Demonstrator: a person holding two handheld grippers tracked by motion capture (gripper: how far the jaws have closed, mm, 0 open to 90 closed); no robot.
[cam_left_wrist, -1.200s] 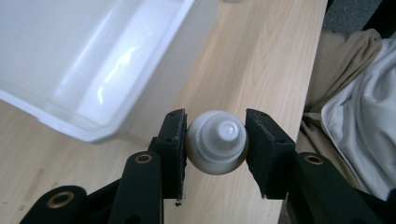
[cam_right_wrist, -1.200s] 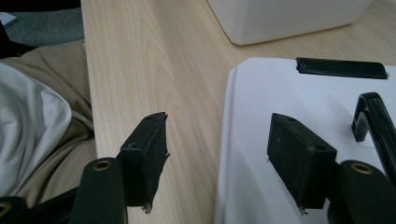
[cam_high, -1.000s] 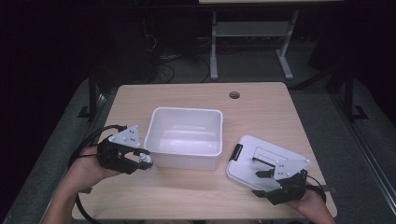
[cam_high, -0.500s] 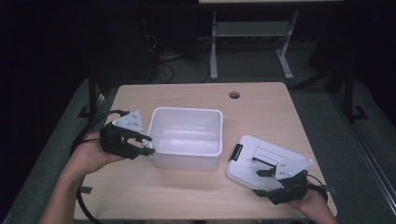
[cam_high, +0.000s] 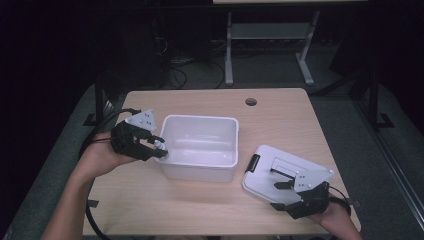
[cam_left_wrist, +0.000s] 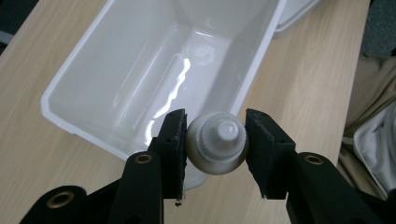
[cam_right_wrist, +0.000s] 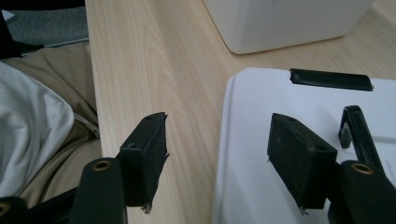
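Observation:
My left gripper (cam_high: 159, 146) is shut on a small white bottle (cam_high: 161, 145) with a ribbed cap, held at the left rim of the white plastic bin (cam_high: 200, 119). In the left gripper view the bottle (cam_left_wrist: 217, 142) sits cap-first between both pads of the gripper (cam_left_wrist: 216, 140), just over the bin's (cam_left_wrist: 140, 70) near rim. The bin is empty. The white lid (cam_high: 270, 167) lies flat on the table at the right. My right gripper (cam_high: 276, 178) rests at its near edge. In the right gripper view that gripper (cam_right_wrist: 218, 122) is open, straddling the lid's (cam_right_wrist: 252, 154) left edge without pressing it.
The lid carries a black latch (cam_right_wrist: 330, 78) and a black handle (cam_right_wrist: 355, 128). A round cable hole (cam_high: 251, 101) lies near the wooden table's (cam_high: 200, 210) far edge. A metal stand (cam_high: 265, 35) and cables are on the floor beyond. Clothing (cam_right_wrist: 32, 130) lies off the table's near edge.
My left gripper has moved away from the person and slightly up along the bin's left side, carrying the bottle to the rim. The right gripper has stayed put.

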